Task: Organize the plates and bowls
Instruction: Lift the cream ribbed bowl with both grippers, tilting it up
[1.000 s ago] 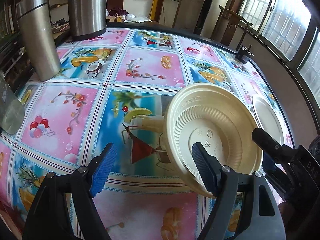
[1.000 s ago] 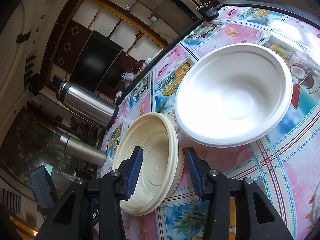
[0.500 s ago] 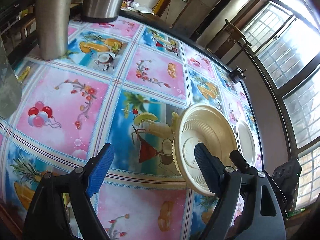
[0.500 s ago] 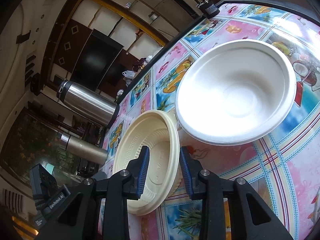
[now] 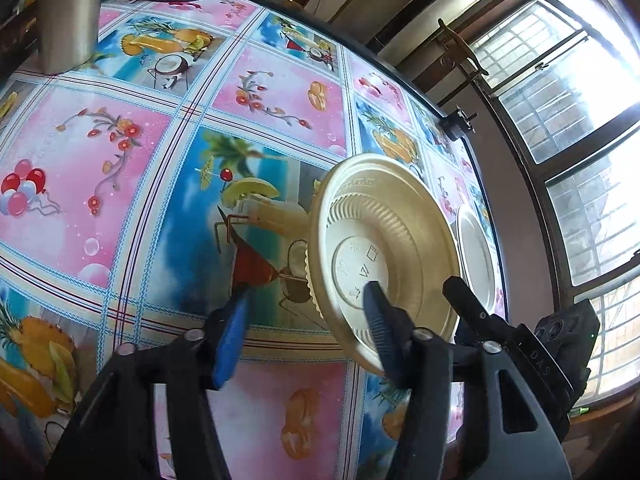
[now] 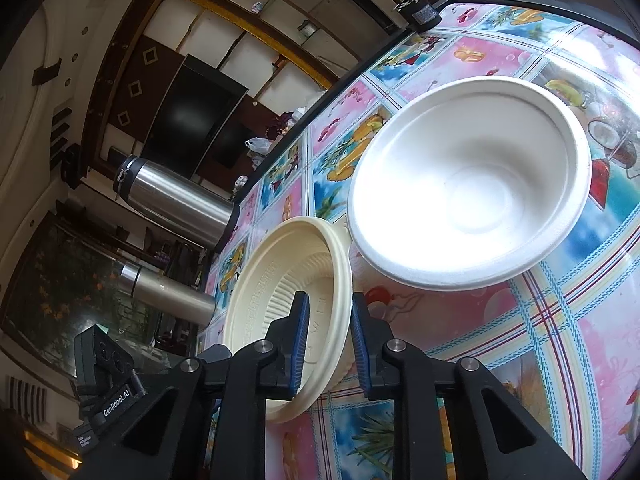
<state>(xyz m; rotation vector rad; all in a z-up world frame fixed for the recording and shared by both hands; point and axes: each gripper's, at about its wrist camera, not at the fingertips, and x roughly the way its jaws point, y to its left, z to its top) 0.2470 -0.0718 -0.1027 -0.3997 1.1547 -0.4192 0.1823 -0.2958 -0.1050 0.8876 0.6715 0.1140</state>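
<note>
A cream ribbed plate [image 6: 280, 304] stands tilted on its edge, underside toward my left gripper; it also shows in the left wrist view [image 5: 384, 256]. My right gripper [image 6: 328, 340] is shut on the plate's rim, one finger on each face. A white bowl [image 6: 468, 184] sits upright on the tablecloth just right of the plate; only a sliver of it shows in the left wrist view [image 5: 476, 256]. My left gripper [image 5: 304, 332] is open and empty, its right finger in front of the plate's underside.
The table carries a colourful fruit-print cloth [image 5: 160, 160]. Two steel flasks stand at the far left, a large one [image 6: 176, 200] and a slim one [image 6: 168, 296]. A small black object [image 6: 420, 12] sits at the table's far edge. Windows lie to the right.
My right gripper's fingers have closed onto the plate's rim. My left gripper has narrowed somewhat and shifted so the plate sits closer behind its right finger.
</note>
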